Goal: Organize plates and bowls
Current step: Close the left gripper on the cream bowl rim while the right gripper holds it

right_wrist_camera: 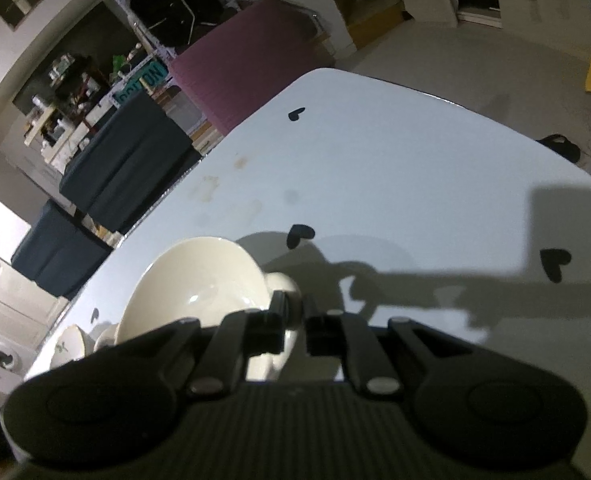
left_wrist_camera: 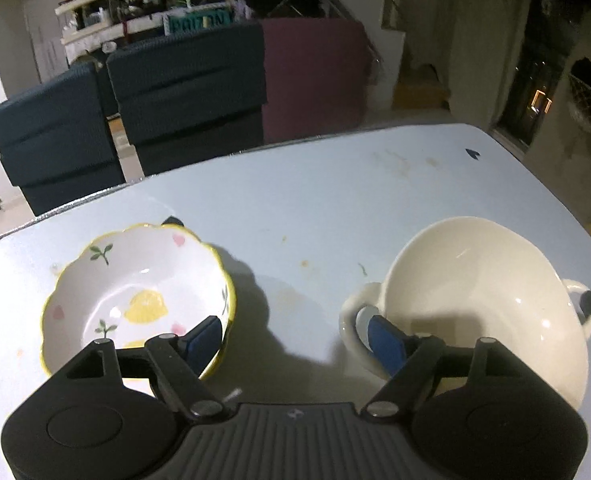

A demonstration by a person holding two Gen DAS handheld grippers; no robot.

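Two bowls stood on the pale bench (left_wrist_camera: 335,184): one scalloped lemon-print bowl (left_wrist_camera: 135,300) at eight o'clock in the left wrist view, one cream handled bowl (left_wrist_camera: 483,292) at four o'clock. The left gripper (left_wrist_camera: 295,340) hung with fingers (left_wrist_camera: 203,340) wide apart, nothing between them. The right gripper (right_wrist_camera: 293,320) had its fingers clamped on the cream bowl's handle (right_wrist_camera: 283,284). Three black heart marks dotted the bench. A teal sign (left_wrist_camera: 199,22) behind was too blurred to read.
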